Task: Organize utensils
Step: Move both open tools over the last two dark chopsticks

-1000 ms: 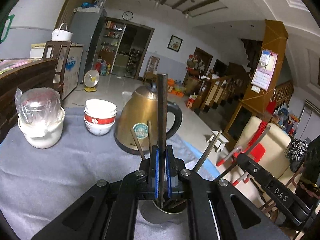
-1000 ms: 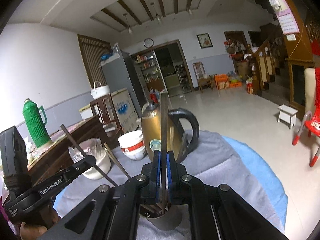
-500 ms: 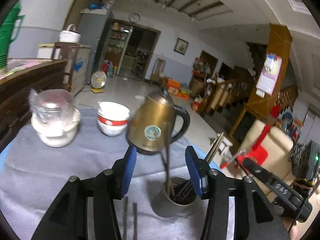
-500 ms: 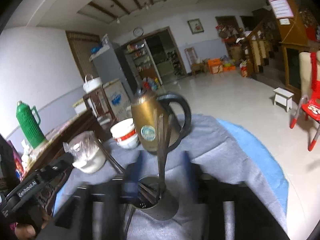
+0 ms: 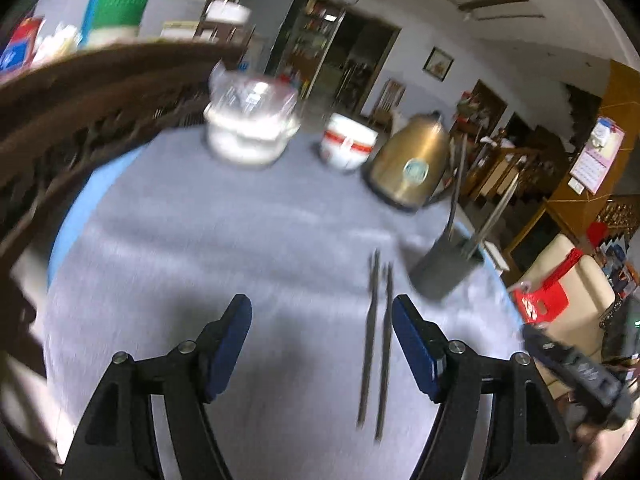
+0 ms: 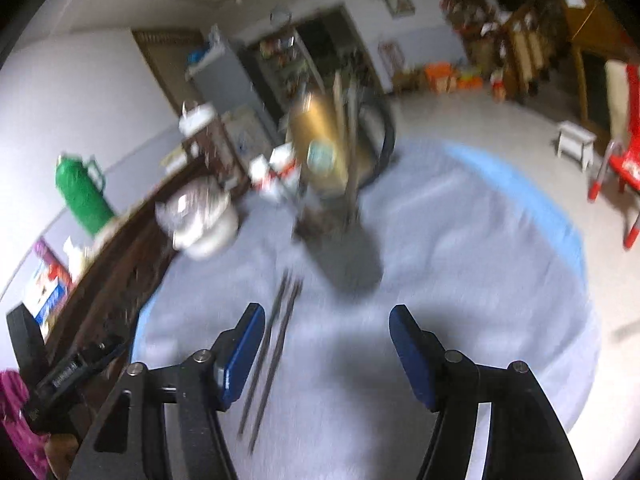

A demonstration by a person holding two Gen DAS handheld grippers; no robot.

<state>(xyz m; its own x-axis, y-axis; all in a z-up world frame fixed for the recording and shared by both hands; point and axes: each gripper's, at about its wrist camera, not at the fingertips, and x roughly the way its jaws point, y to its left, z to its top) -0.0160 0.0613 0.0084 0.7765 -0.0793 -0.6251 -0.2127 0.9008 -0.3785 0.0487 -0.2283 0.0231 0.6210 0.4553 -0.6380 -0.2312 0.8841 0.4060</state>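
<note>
While both tongs stand apart and empty, the left gripper [image 5: 322, 342] still widening, two chopsticks [image 5: 376, 344] lie on the grey cloth [image 5: 200, 240] just inside its right finger, near the holder [image 5: 444, 268].

Matt grey cloth [image 5: 240, 240], glossy golden metal kettle [image 5: 412, 168], dull metal chopsticks [image 5: 378, 344].

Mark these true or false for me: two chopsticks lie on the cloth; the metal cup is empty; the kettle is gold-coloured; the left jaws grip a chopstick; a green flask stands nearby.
1. Two chopsticks lie on the grey cloth. True.
2. The metal cup is empty. False: several chopsticks stand in it.
3. The kettle is gold-coloured. True.
4. The left gripper grips a chopstick. False: its jaws are opening with nothing held.
5. A green flask stands nearby. True.
</note>
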